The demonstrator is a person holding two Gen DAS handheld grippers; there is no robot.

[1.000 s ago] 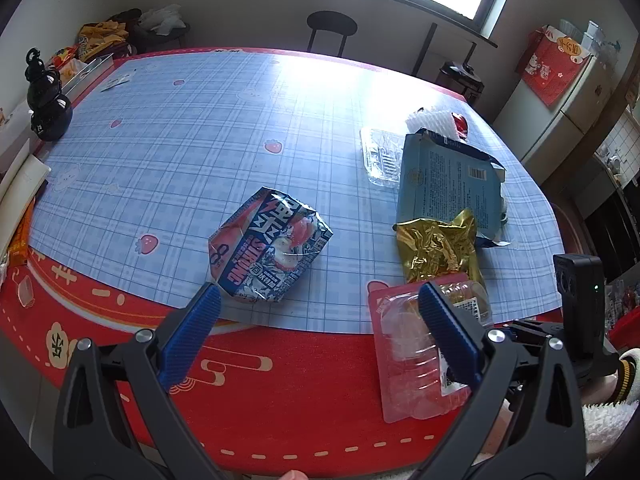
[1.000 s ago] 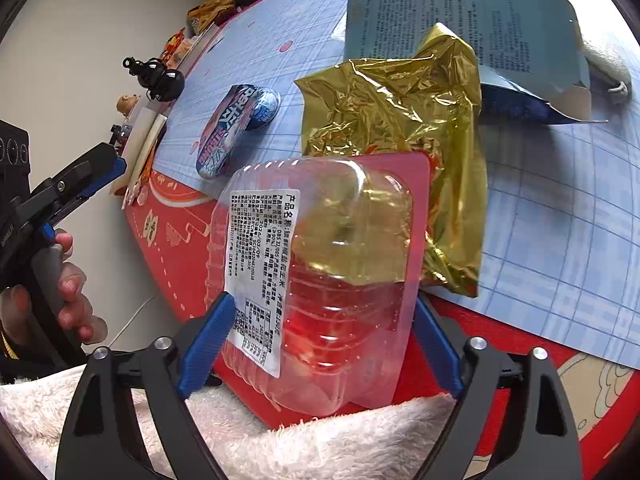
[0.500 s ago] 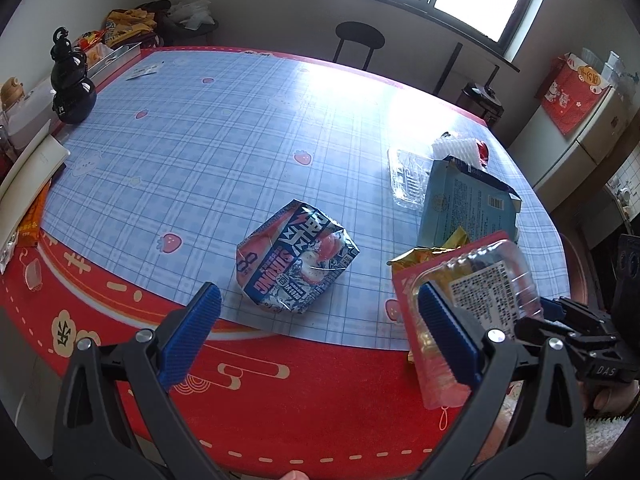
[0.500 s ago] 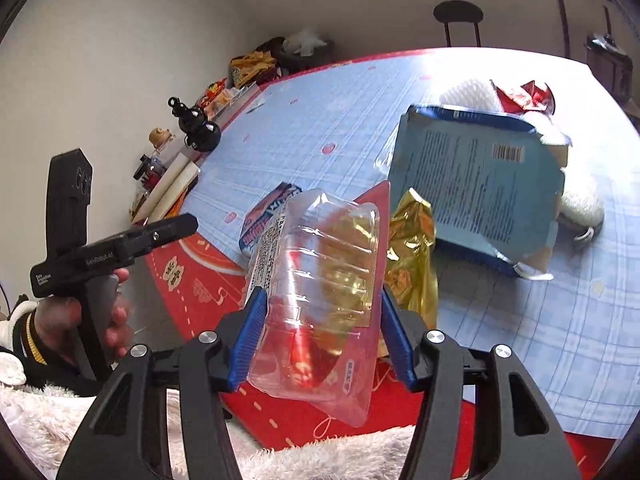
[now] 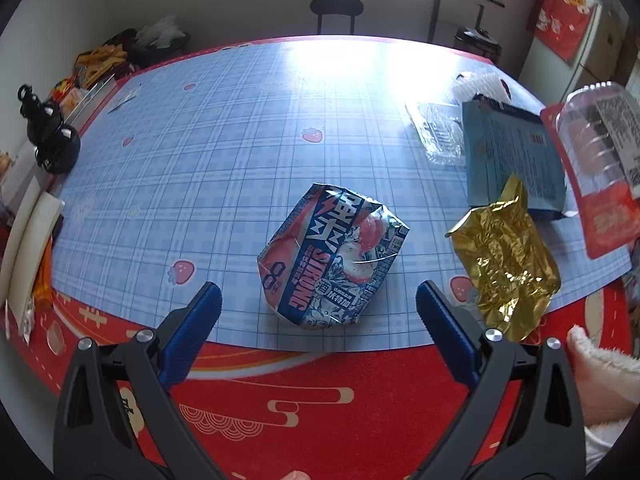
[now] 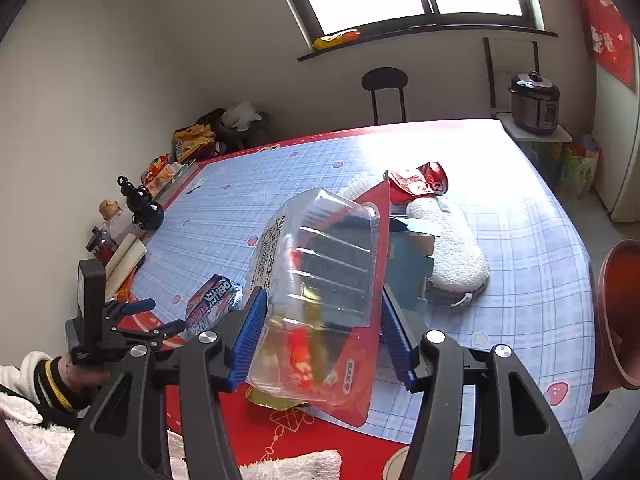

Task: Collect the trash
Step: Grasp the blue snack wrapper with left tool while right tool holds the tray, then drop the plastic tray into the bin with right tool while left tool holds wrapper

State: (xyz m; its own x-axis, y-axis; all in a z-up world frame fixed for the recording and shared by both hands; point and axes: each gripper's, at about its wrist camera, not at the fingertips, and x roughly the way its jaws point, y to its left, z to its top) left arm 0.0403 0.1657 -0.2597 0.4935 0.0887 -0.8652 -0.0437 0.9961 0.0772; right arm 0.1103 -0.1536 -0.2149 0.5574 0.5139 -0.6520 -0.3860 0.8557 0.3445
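Observation:
A crushed blue-and-pink drink carton (image 5: 332, 256) lies near the front edge of the checked tablecloth (image 5: 224, 128). My left gripper (image 5: 319, 292) hovers just in front of it. Its jaws stand wide on either side and are closing, with the pads clear of the carton. My right gripper (image 6: 323, 296) is shut on a clear plastic blister pack with a red backing (image 6: 320, 280), held up off the table. That pack (image 5: 596, 140) also shows at the right of the left wrist view. A gold foil wrapper (image 5: 504, 264), a blue box (image 5: 512, 160) and a clear plastic tray (image 5: 436, 132) lie on the right.
A red wrapper (image 6: 420, 182) and a white fluffy slipper (image 6: 448, 248) lie beyond the blue box. A brown-red bin rim (image 6: 620, 312) shows at the right. A black gourd ornament (image 5: 52, 140) and clutter line the left edge. A stool (image 5: 336, 8) stands behind the table.
The right gripper closed on the blister pack and lifted it from the table's front edge. The left gripper came down and closer to the crushed carton.

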